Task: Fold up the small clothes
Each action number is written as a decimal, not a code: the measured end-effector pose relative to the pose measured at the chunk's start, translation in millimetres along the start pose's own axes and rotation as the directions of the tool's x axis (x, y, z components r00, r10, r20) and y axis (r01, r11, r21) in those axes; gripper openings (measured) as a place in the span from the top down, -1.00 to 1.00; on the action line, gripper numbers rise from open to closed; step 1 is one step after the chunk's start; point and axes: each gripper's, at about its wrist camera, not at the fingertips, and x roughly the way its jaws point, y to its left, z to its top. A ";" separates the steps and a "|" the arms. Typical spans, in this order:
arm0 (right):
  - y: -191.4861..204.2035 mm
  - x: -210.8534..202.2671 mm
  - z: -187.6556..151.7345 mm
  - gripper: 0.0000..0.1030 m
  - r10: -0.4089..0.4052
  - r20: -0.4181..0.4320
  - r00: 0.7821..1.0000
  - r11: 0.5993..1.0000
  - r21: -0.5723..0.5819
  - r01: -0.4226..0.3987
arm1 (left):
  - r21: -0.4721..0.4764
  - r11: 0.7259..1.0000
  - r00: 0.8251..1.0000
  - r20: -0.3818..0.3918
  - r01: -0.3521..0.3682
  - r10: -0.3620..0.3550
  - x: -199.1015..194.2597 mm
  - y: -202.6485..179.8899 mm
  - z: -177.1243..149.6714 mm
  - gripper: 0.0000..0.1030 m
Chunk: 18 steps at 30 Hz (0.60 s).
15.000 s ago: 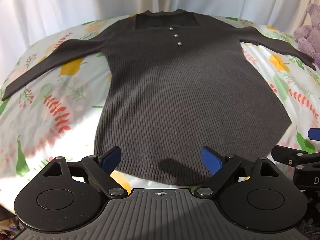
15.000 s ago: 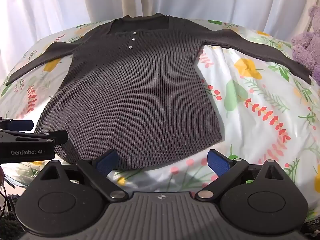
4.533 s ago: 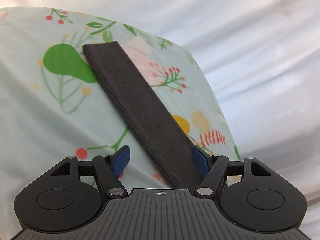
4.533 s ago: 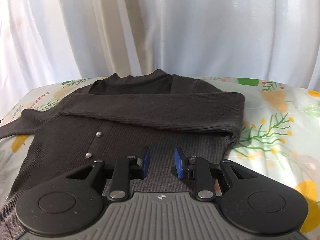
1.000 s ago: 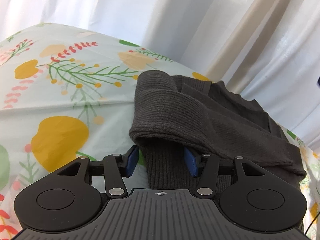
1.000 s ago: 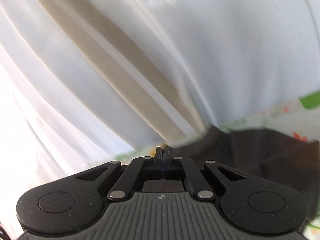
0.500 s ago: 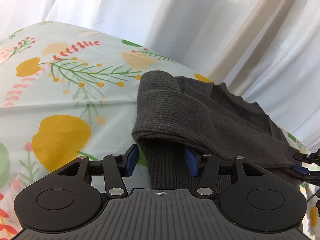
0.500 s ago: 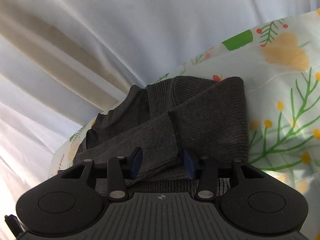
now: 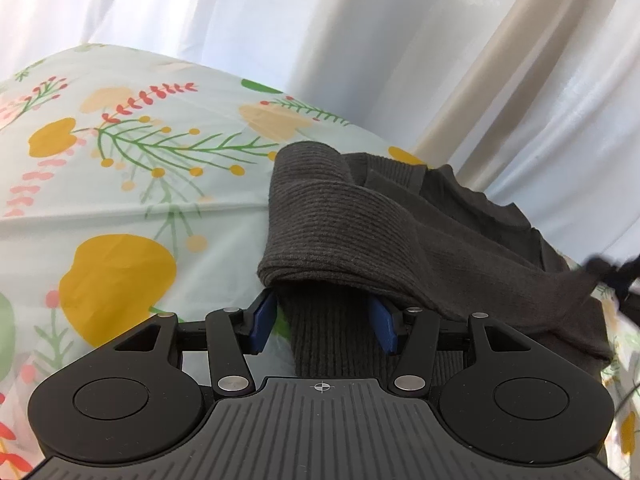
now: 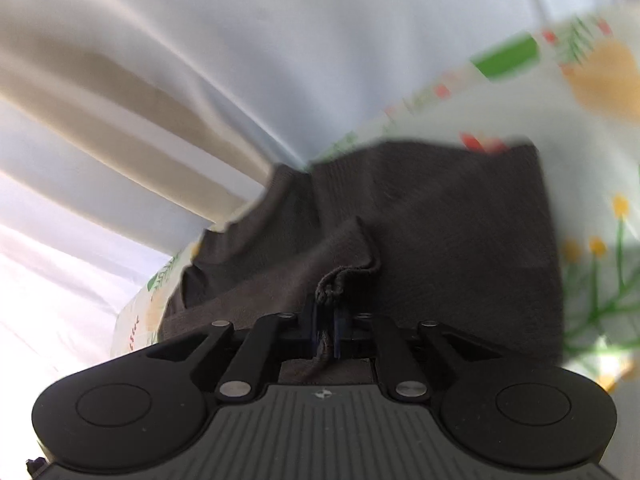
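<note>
A dark grey ribbed sweater (image 9: 460,208) lies on the floral sheet with both sleeves folded across its chest. My left gripper (image 9: 324,320) sits low at the sweater's left side, under the folded sleeve (image 9: 340,232). Its blue pads (image 9: 264,322) stand apart with the body's ribbed edge between them, and a gap shows beside the left pad. My right gripper (image 10: 326,328) is closing its jaws, and the bunched sleeve cuff (image 10: 340,276) is pinched between them. Seen from the left wrist, that cuff end lifts at the far right, where the right gripper (image 9: 612,270) is a dark blur.
The floral sheet (image 9: 140,200) spreads out to the left of the sweater and also to its right (image 10: 592,140). White and beige curtains (image 9: 360,40) hang close behind the sweater's collar (image 10: 248,232).
My right gripper came down onto the top sleeve's end, opened and then closed on the cuff. The left gripper and the fabric between its fingers have stayed put.
</note>
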 end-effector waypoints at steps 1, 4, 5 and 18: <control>14.4 -10.1 5.4 0.88 0.093 0.036 0.995 0.996 0.005 -0.093 | 0.002 1.000 1.000 0.002 0.001 -0.001 -0.4 -0.8 0.2 -0.09; 52.4 -68.2 19.5 0.88 0.493 0.234 0.838 0.870 -0.122 -0.477 | 0.008 1.000 1.000 0.004 0.010 -0.010 -0.5 -2.2 -0.3 -0.09; 58.5 -84.9 20.7 0.88 0.514 0.288 0.808 0.857 -0.200 -0.474 | 0.007 1.000 1.000 0.005 0.010 -0.011 -0.5 -2.0 -0.7 -0.09; -24.0 -20.4 -8.9 0.88 -0.200 0.152 0.968 0.955 -0.193 0.227 | 0.013 1.000 1.000 0.017 0.019 -0.020 5.9 0.9 7.5 -0.12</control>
